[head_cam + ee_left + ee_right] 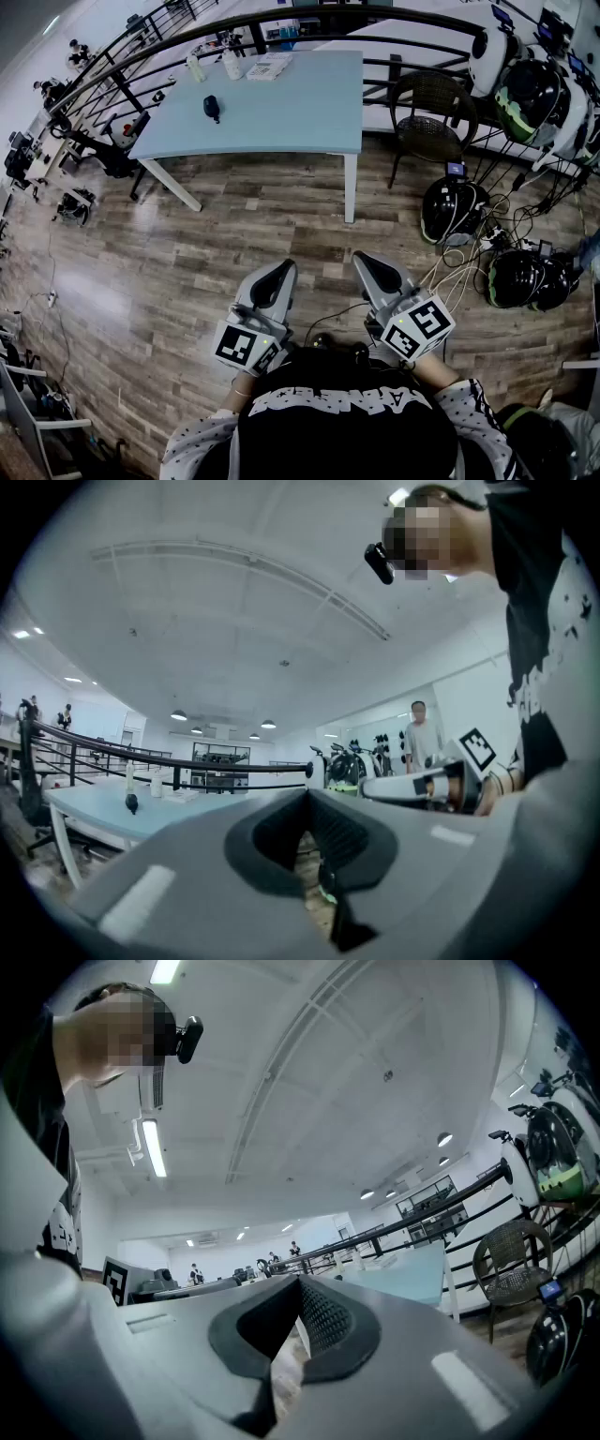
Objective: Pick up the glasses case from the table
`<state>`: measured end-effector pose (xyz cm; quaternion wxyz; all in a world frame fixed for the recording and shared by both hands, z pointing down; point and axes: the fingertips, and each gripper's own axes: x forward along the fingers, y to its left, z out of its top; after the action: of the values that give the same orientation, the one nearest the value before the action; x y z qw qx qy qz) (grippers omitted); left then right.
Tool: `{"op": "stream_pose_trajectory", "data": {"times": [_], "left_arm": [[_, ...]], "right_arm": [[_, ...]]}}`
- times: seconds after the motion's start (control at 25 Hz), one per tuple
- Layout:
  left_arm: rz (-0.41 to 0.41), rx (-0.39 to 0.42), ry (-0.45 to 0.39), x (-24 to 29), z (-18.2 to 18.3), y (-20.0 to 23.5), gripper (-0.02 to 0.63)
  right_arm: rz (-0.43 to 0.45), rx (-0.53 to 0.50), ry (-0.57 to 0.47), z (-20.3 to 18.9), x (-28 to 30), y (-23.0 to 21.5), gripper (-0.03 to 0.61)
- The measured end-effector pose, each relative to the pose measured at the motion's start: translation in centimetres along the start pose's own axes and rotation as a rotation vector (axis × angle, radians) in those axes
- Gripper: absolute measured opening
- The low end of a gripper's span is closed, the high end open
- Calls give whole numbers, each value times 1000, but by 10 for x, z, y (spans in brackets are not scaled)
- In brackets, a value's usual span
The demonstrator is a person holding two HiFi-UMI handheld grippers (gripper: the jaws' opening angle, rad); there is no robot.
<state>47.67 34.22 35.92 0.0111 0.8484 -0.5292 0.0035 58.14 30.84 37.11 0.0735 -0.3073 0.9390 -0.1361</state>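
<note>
The glasses case [212,107] is a small dark oval lying on the left part of the pale blue table [300,103], far ahead of me. In the left gripper view the glasses case [131,803] shows small at the left. Both grippers are held close to my body over the wooden floor, pointing level toward the table. My left gripper [278,271] has its jaws together with nothing between them, and so does my right gripper [368,262]. The fingertips meet in the left gripper view [307,794] and in the right gripper view [298,1282].
Bottles [232,64] and papers [269,66] sit at the table's far edge, with a black railing [281,19] behind it. A wicker chair [429,103] stands right of the table. Helmets [452,208] and cables lie on the floor at right. Wooden floor separates me from the table.
</note>
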Motion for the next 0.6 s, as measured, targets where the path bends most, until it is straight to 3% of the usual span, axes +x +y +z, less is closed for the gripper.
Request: {"op": "stream_pose_trajectory", "data": {"times": [0.6], "left_arm": [[-53,17,-26,50,5,-25,0]], "right_arm": [[-58,3,-52,19,-29,-46,5]]}}
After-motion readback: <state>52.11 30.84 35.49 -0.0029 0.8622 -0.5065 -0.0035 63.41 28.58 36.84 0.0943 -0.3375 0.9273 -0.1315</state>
